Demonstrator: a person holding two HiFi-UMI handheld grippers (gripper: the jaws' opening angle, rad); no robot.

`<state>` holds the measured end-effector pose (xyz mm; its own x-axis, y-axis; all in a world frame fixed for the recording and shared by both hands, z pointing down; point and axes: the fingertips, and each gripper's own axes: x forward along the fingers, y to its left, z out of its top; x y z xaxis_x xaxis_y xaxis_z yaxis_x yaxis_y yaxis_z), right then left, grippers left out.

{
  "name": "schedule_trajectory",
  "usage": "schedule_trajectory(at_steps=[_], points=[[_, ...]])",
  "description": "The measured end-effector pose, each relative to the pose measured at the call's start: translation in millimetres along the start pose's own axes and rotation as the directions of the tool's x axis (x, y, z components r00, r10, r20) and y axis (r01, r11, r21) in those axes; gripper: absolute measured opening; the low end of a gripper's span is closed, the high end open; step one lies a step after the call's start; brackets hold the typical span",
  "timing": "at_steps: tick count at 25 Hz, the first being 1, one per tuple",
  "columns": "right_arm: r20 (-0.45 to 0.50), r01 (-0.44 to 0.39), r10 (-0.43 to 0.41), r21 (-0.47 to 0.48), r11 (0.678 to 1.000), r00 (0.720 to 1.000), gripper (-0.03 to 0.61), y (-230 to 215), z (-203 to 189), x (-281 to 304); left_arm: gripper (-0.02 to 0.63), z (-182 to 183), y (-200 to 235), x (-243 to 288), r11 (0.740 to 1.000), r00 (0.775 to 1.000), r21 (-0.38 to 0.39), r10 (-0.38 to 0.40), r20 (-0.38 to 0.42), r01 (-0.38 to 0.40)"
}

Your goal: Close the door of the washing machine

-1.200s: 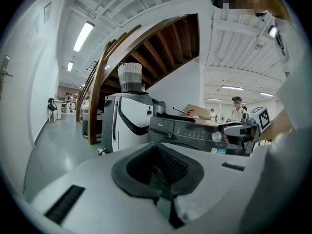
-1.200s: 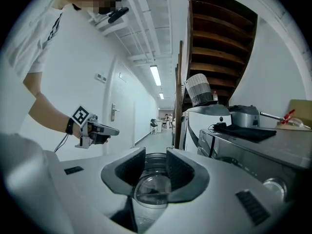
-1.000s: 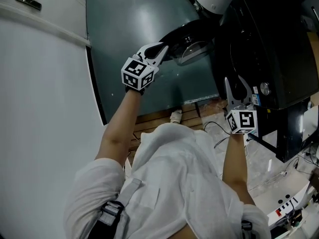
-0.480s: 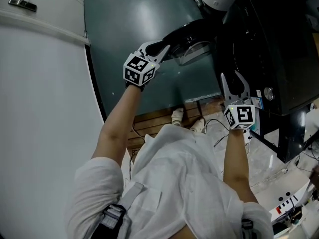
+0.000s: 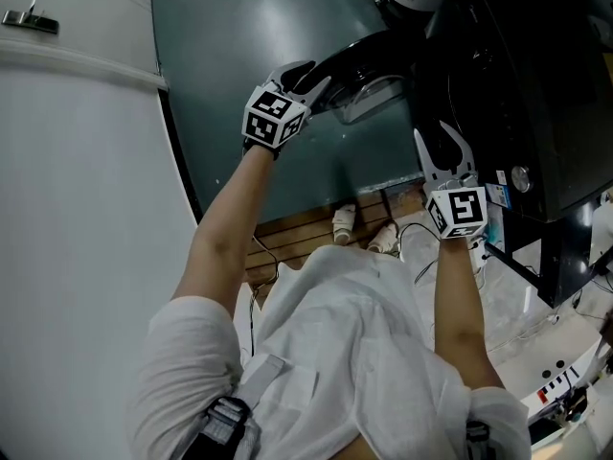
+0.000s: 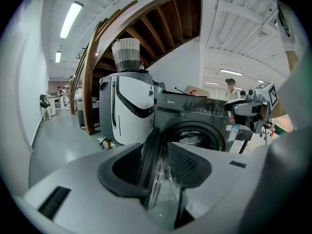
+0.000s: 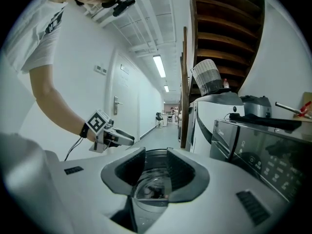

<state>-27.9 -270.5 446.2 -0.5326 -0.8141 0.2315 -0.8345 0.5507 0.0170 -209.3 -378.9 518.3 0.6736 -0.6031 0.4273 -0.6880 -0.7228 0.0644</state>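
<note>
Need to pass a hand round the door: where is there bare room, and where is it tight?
Bare floor lies open between the white wall and the door. It is crowded right of the door, against the machine, and nearer the person, where the shoes stand by the wood boards.

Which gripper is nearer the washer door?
Left. The left gripper, fingers just opening, straddles the door at its edge; the right gripper hangs apart, below it.

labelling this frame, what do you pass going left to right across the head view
door handle → left gripper, whose jaws have just been opening → washing machine door, its edge between those jaws → right gripper → washing machine
</note>
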Motion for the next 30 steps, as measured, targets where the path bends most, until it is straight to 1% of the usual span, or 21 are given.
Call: schedule_trajectory(at_steps=[4, 6, 9, 14, 18, 20, 22, 24, 27, 30], points=[[-0.007, 0.001, -0.001, 0.005, 1.0, 1.0, 0.146, -4, -3, 3, 0.192, -11, 9, 21, 0.999, 0.998, 0.045, 0.002, -0.059, 0.0], [-0.012, -0.001, 0.001, 0.002, 1.0, 1.0, 0.146, -5, -5, 4, 0.201, -19, 13, 31, 0.999, 0.996, 0.052, 0.005, -0.088, -0.001], [-0.015, -0.004, 0.004, -0.008, 1.0, 1.0, 0.146, -6, -5, 5, 0.232, -33, 18, 44, 0.998, 0.991, 0.055, 0.007, -0.132, 0.001], [-0.013, 0.0, 0.0, -0.01, 1.0, 1.0, 0.146, -8, -5, 6, 0.284, -57, 17, 60, 0.996, 0.977, 0.081, -0.012, -0.213, 0.029], [-0.009, 0.006, -0.006, -0.008, 1.0, 1.0, 0.146, -11, -4, 3, 0.303, -66, 19, 67, 0.997, 0.969, 0.069, -0.01, -0.248, 0.028], [-0.008, 0.01, -0.01, -0.002, 1.0, 1.0, 0.146, -13, -5, 1, 0.304, -69, 18, 71, 0.997, 0.964, 0.067, -0.02, -0.265, 0.039], [-0.009, 0.01, -0.01, 0.0, 1.0, 1.0, 0.146, -13, -5, 0, 0.304, -70, 14, 72, 0.996, 0.961, 0.071, -0.031, -0.276, 0.052], [-0.009, 0.011, -0.011, -0.003, 1.0, 1.0, 0.146, -13, -5, -2, 0.316, -70, 12, 73, 0.997, 0.962, 0.065, -0.029, -0.273, 0.048], [-0.007, 0.014, -0.014, -0.003, 1.0, 1.0, 0.146, -13, -5, -4, 0.314, -69, 10, 71, 0.999, 0.967, 0.035, -0.021, -0.253, 0.031], [-0.01, 0.016, -0.016, 0.0, 1.0, 1.0, 0.146, -13, -7, -8, 0.314, -69, 2, 70, 0.999, 0.969, 0.015, -0.026, -0.246, 0.031]])
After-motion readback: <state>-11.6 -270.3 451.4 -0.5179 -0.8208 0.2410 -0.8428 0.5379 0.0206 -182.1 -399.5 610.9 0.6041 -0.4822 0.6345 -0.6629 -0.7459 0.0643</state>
